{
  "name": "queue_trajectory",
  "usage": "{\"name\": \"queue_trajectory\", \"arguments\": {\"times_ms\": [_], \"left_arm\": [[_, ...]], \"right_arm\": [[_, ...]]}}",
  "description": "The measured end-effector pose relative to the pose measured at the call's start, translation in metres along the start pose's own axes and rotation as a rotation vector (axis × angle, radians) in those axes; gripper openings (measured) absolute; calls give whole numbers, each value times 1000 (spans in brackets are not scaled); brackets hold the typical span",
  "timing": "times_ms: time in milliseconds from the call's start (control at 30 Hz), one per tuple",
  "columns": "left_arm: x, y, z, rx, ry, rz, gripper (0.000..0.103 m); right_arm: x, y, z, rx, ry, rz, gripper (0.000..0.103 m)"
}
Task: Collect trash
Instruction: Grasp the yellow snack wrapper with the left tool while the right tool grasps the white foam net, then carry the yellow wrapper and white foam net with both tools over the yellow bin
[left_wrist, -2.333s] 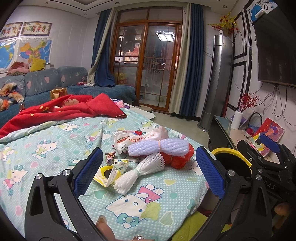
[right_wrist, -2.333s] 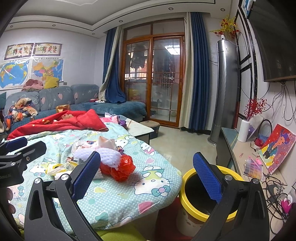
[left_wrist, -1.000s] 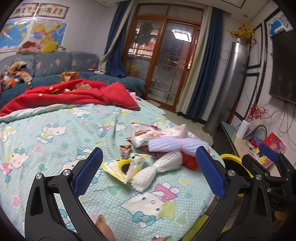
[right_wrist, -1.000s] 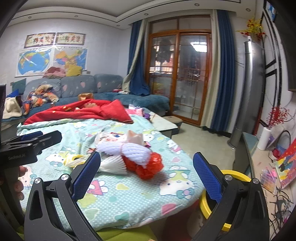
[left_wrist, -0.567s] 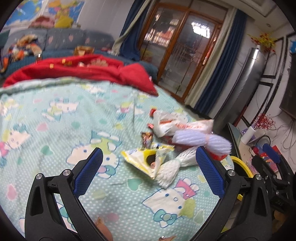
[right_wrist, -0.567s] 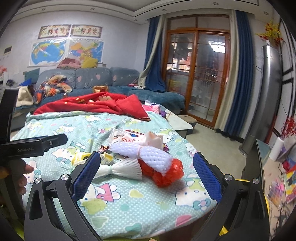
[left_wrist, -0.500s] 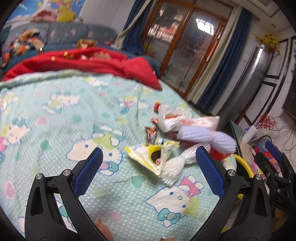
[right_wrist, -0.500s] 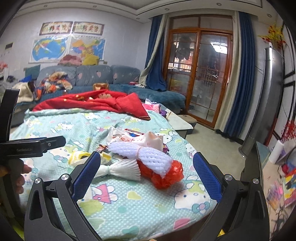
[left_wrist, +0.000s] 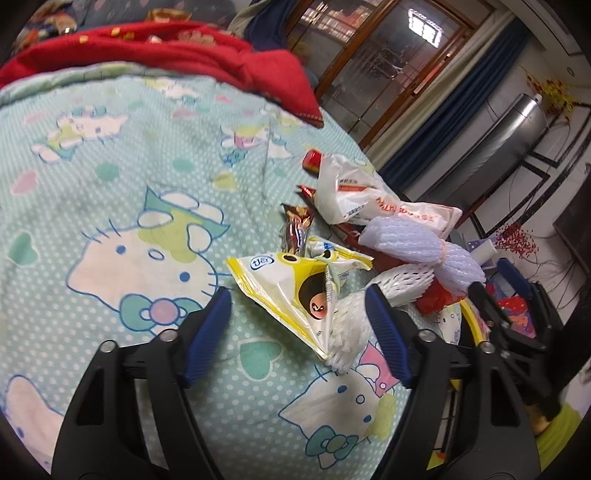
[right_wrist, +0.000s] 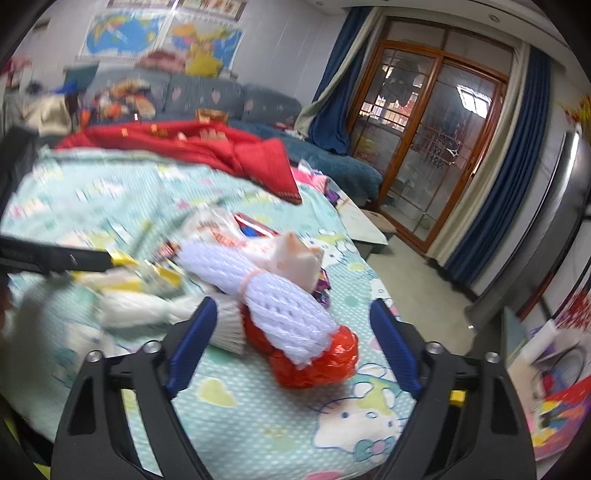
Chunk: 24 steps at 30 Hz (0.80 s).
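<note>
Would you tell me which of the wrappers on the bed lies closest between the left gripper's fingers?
The yellow snack wrapper, the flat one with the dark round face. It lies just ahead of the open left gripper, while the brown candy wrapper and white plastic bag lie farther off.

Home living room: sofa (right_wrist: 207, 99); wall maps (right_wrist: 125, 27); curtained glass doors (right_wrist: 432, 122)

Our left gripper (left_wrist: 297, 325) is black plastic with two long arms. Each arm ends in a blue pad (left_wrist: 208, 334) with little ridges on it. Round silver screws (left_wrist: 168, 335) sit on the arms at 9 o'clock and 3 o'clock from the middle. Long holes are cut into the black frame. Our right gripper (right_wrist: 291, 343) looks the same: black arms, ridged blue pads (right_wrist: 190, 345) and silver screws (right_wrist: 432, 347). It has a small yellow tag (right_wrist: 456, 397) at 4 o'clock.
</note>
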<state>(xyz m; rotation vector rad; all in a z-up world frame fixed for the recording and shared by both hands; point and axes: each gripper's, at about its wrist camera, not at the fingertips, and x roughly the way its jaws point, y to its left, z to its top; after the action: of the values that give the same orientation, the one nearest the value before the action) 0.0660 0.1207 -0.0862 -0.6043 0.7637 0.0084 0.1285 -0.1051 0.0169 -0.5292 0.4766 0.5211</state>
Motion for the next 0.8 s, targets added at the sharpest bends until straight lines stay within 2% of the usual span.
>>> {"name": "queue_trajectory", "arguments": {"times_ms": [167, 200, 233, 333, 367, 533, 800], "left_arm": [[8, 9, -3, -48, 34, -8, 54], [8, 10, -4, -53, 38, -15, 51], [9, 10, -5, -55, 41, -20, 42], [10, 10, -5, -57, 47, -42, 29], [10, 9, -6, -50, 48, -40, 29], [5, 5, -6, -33, 32, -53, 24], [-30, -16, -2, 74, -88, -39, 24]], "right_arm": [[16, 4, -5, -39, 22, -18, 40], [16, 4, -6, -32, 18, -15, 38], [16, 3, -8, -23, 12, -3, 32], [11, 1, -11, -9, -4, 19, 24], [9, 1, -11, -3, -9, 28, 21], [-2, -7, -11, 67, -30, 101, 17], [-21, -16, -9, 145, -66, 152, 15]]}}
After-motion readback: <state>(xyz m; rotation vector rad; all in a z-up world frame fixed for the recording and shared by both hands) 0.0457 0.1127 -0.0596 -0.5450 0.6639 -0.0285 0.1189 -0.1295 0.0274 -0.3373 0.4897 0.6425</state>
